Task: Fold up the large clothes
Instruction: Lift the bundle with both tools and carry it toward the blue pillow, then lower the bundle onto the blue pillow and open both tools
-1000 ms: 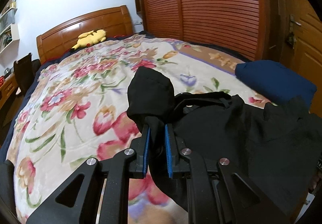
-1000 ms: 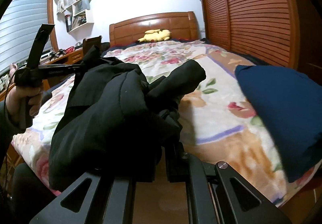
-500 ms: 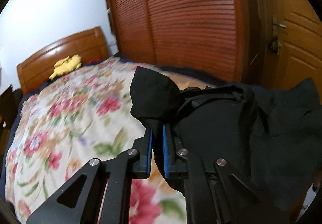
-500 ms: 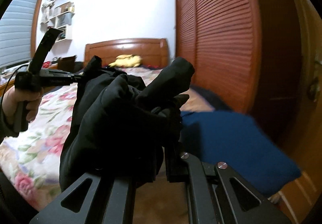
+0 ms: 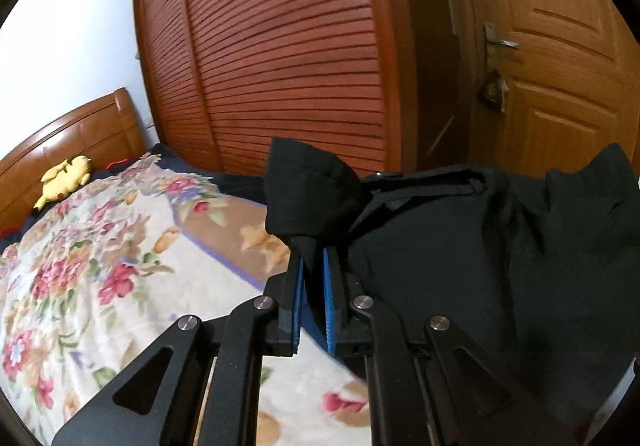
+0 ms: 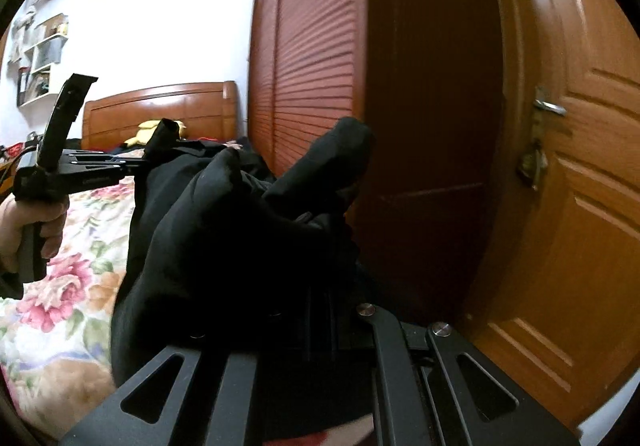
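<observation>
Left gripper (image 5: 311, 254) has its blue pads (image 5: 329, 286) pinched right down on a bunched-up bit of the black garment (image 5: 480, 266) — you can see the fabric squeezed into the narrow gap and puffing out into a rounded lump just past the tips. From there the rest of the cloth spreads off to the right of that view in a big dark sheet, hanging up off the bed rather than lying flat on it. The right gripper (image 6: 320, 310) is mostly buried under the same garment; the cloth is heaped over the fingers so the tips are hidden, but the jaws are closed tight with fabric coming straight out of them, so it's clamped on the cloth too. In the right wrist view you can also spot the other tool off to the left, with a hand (image 6: 28, 230) wrapped round its grip and the garment strung between the two tools. Below all that is the bed with a floral blanket (image 5: 80, 286), a yellow plush toy (image 5: 64, 181) up by the wooden headboard (image 5: 72, 133). Behind the cloth there's a slatted wooden wardrobe (image 5: 280, 65) and, further right, a panelled door (image 6: 580, 205) with a metal handle (image 6: 550, 105).
</observation>
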Tool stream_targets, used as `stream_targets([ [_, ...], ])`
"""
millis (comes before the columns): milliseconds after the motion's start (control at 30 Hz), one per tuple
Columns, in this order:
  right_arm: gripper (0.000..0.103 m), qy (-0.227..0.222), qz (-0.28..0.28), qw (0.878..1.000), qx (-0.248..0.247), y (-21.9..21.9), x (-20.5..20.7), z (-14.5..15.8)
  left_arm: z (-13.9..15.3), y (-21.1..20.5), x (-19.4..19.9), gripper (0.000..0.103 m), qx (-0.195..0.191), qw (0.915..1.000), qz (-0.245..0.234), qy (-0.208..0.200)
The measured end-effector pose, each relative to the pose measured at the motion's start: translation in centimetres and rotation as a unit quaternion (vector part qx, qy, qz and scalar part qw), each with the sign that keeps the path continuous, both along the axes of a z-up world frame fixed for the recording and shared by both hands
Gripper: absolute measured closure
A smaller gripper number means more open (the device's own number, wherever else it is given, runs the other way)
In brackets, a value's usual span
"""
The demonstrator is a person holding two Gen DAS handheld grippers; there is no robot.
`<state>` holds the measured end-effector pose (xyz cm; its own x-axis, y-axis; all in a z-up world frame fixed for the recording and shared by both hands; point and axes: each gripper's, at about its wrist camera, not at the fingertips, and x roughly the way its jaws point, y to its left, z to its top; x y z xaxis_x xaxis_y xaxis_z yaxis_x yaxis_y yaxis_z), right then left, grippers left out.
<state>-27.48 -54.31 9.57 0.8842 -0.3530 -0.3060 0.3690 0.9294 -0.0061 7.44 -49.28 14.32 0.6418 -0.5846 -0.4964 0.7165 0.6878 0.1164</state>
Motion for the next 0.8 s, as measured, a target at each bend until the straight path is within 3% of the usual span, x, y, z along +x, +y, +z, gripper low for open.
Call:
stream_targets([
  [167, 0.097, 0.018, -0.024, 0.999, 0.019, 0.9, -1.7, -1.3, -2.1, -1.5, -0.4, 0.093, -0.001, 0.9999, 0.01, -0.005],
  [267, 0.097, 0.034, -0.035, 0.998, 0.033, 1.2, -2.1, -2.3, -3.5, -2.2, 0.0, 0.093, 0.028, 0.9994, 0.017, 0.009],
  [433, 0.094, 0.045, -0.052, 0.997, 0.047, 1.7, -2.4, -1.7, -4.4, -1.4, -0.6, 0.06, 0.022, 0.9994, 0.0, 0.027],
  [500, 0.08, 0.046, -0.063, 0.996, 0.048, 2.3, -3.1, -1.1, -4.6, -0.9, -1.4, 0.059, 0.021, 0.9992, -0.009, 0.033],
  [533, 0.077, 0.045, -0.07, 0.995, 0.045, 2.8, -3.4, -0.7, -4.8, -0.6, -1.7, 0.054, 0.021, 0.9988, -0.014, 0.042],
  [567, 0.068, 0.042, -0.076, 0.995, 0.04, 3.3, -3.9, -0.1, -5.0, -0.1, -2.0, 0.046, 0.019, 0.9983, -0.02, 0.051],
  [600, 0.059, 0.036, -0.08, 0.996, 0.035, 3.7, -4.4, 0.4, -5.1, 0.4, -2.4, 0.029, 0.016, 0.998, -0.026, 0.054],
  [633, 0.056, 0.027, -0.084, 0.996, 0.027, 4.4, -4.9, 1.2, -5.2, 1.1, -2.8, 0.019, 0.009, 0.9981, -0.03, 0.052],
  [800, 0.055, -0.005, -0.075, 0.997, -0.012, 8.9, -7.4, 5.3, -5.7, 4.2, -4.5, 0.019, -0.012, 0.9975, -0.032, 0.061],
])
